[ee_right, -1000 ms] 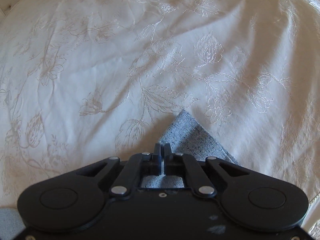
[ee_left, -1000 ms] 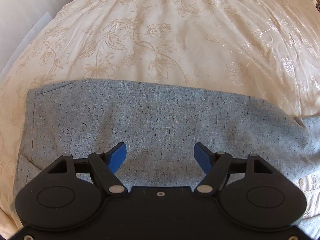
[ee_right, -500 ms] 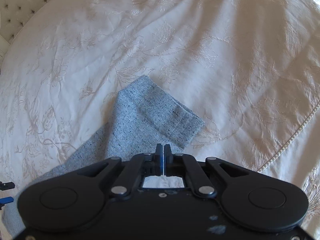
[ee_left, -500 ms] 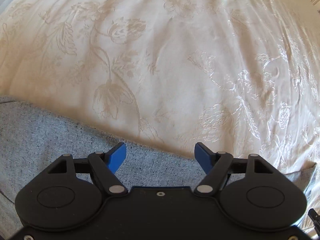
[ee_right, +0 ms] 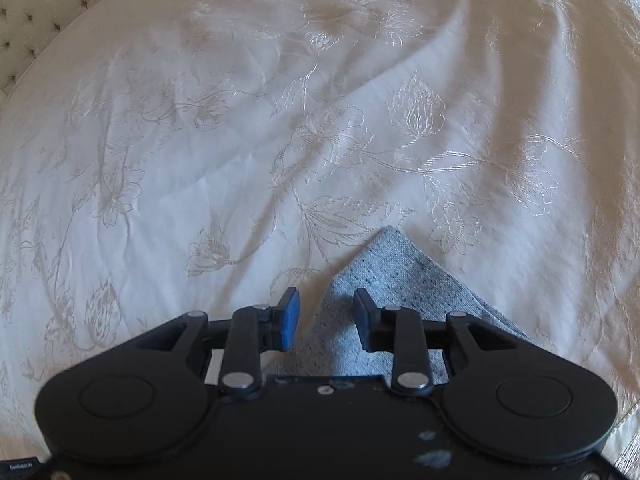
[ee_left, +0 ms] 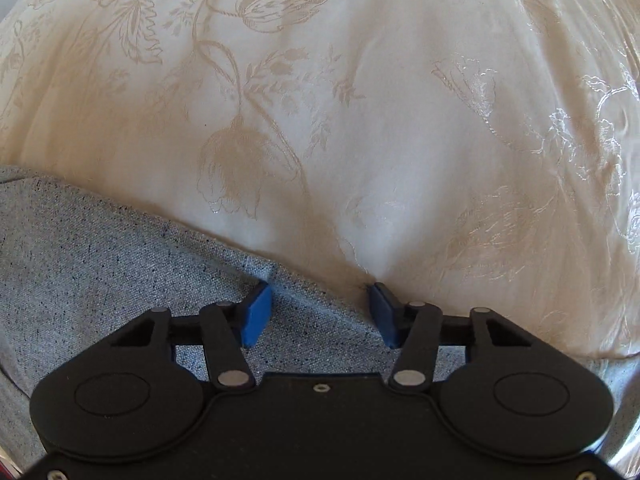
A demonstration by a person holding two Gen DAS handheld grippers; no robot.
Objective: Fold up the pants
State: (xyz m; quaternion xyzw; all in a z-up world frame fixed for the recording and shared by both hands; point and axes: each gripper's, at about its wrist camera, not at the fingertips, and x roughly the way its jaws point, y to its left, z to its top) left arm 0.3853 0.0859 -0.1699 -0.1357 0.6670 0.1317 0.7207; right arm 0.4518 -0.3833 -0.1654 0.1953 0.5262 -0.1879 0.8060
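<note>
Grey speckled pants lie flat on the bed, filling the lower left of the left wrist view. My left gripper points straight down at their far edge. Its blue fingers straddle that edge while the jaws are closing, and the pads do not press the cloth. In the right wrist view a corner of the pants' leg end pokes out ahead. My right gripper sits low over it with its jaws opening. The cloth lies between the fingers and is not pinched.
A cream bedspread with a woven flower pattern covers the bed under everything, with soft creases. A tufted headboard shows at the upper left of the right wrist view.
The left gripper dropped closer to the bed and slid along the pants' far edge, and its jaws narrowed. The right gripper, shut a second ago, lifted back briefly, came down again and opened.
</note>
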